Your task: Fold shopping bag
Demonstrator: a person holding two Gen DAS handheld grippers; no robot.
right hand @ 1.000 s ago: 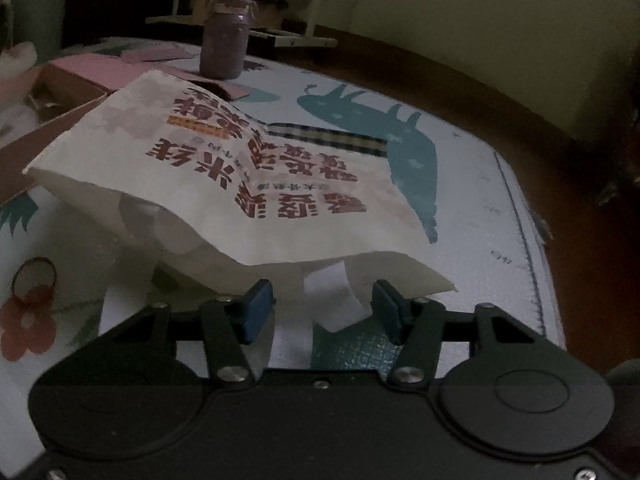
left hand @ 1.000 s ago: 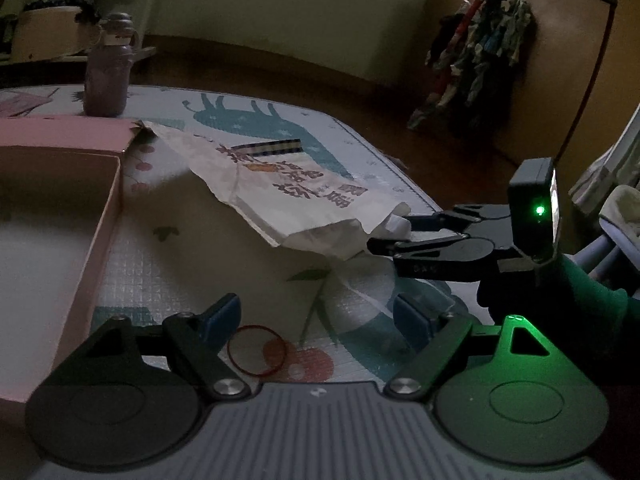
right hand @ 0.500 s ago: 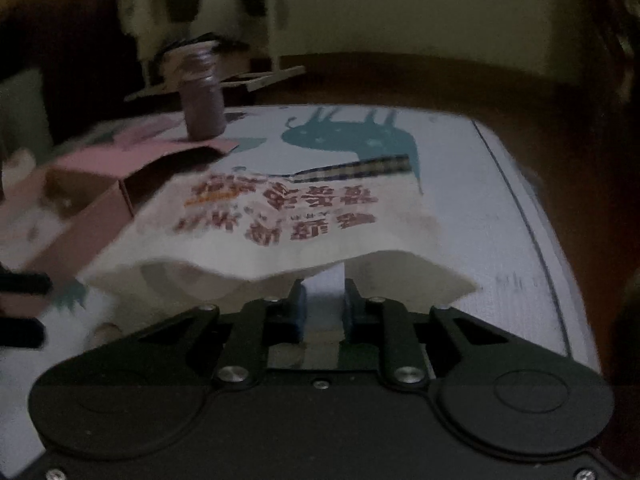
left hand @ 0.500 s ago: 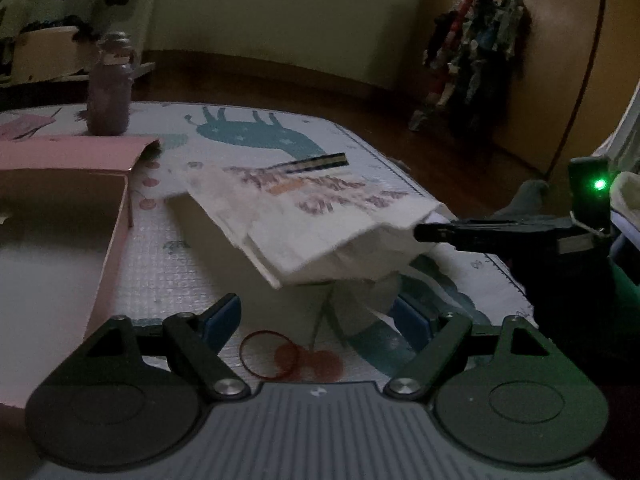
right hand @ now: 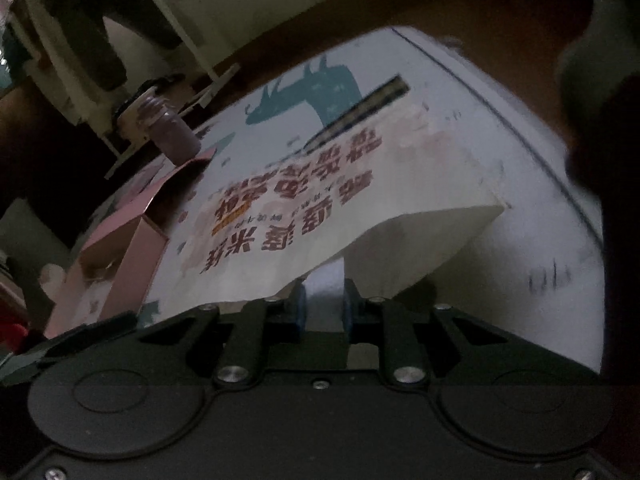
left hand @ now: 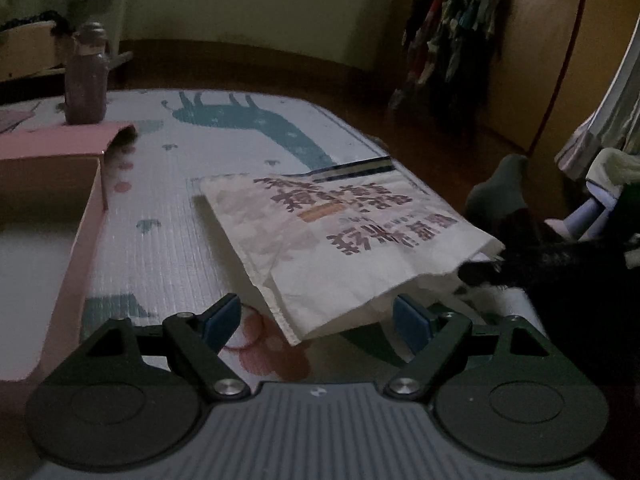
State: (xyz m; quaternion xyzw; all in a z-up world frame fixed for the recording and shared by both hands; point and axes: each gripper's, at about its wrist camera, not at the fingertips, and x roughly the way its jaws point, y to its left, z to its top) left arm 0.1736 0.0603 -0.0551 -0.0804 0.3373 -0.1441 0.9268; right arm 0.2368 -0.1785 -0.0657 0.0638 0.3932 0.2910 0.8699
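the shopping bag lies on the play mat, which is spread on the floor, printed side up with its red lettering showing. its far end rests on the mat while its near open end is lifted off it. the right tongs are closed tight on a white handle strip at the mouth of the bag, and the pull there raises that edge into a tent. in the left wrist view the right tongs show as a dark shape at the bag's near right corner. the left tongs hang wide apart and hold nothing; the bag's near left corner lies just between and beyond their blue pads.

this looks like the start of a fold: the mouth end is gripped and raised, but no crease is made yet. the next move likely calls for the left tongs to close on the near left corner, so both corners travel together, and then for the pair to carry the mouth edge toward the far end and lay it down square.

a pink box stands open at the left, and a purple bottle at the far left, both clear of the bag.
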